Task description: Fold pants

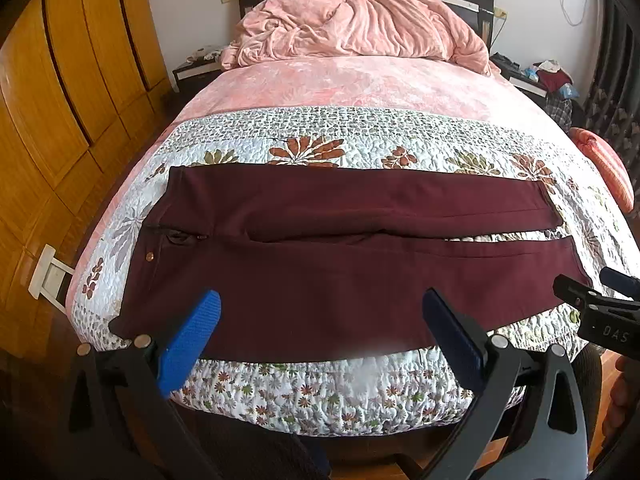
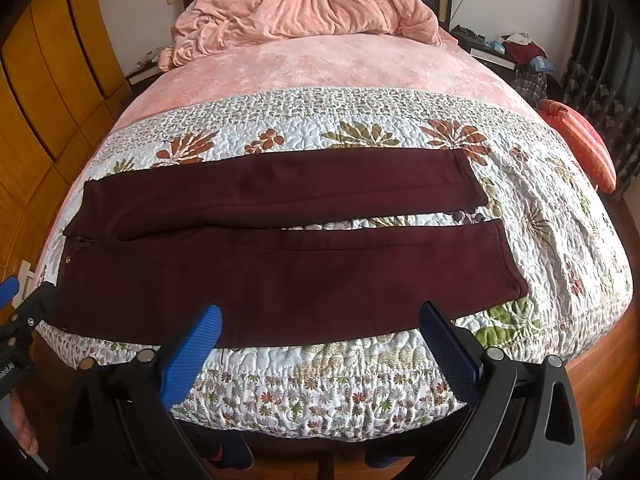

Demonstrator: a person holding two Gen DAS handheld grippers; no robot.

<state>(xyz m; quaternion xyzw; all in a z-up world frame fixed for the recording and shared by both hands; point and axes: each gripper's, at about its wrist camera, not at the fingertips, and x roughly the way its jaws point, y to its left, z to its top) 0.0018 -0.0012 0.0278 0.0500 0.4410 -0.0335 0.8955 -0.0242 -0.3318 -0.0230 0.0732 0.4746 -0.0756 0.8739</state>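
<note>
**A:** Maroon pants [image 1: 340,264] lie flat across the foot of a bed [image 1: 360,80], spread on a floral quilt [image 1: 304,396], waistband toward the wooden wardrobe [image 1: 60,112] on the left, hems to the right. Both legs run side by side, a thin strip of quilt showing between them near the cuffs.

**B:** And the tools?

**A:** The left gripper [image 1: 320,332] hovers over the near edge of the pants, jaws wide apart, holding nothing. The right gripper [image 2: 320,340] hangs at the same near edge further toward the hems, jaws likewise apart and empty. Neither appears to touch the cloth.

**B:** So the fold has not begun. What makes the first move go well?

**A:** Likely a lengthwise fold, near leg over far leg. The left should pinch the near waistband corner [image 1: 120,320], the right the near hem [image 2: 516,280], each taking both layers of that leg. Lift together, carry level, and lay the near edge along the far one.

**B:** Risks?

**A:** The fabric looks soft and heavy; a shallow pinch may slip, or the middle may sag and crease. The open fly by the button [image 1: 151,255] could bunch. Catching the quilt underneath would drag it along.
</note>
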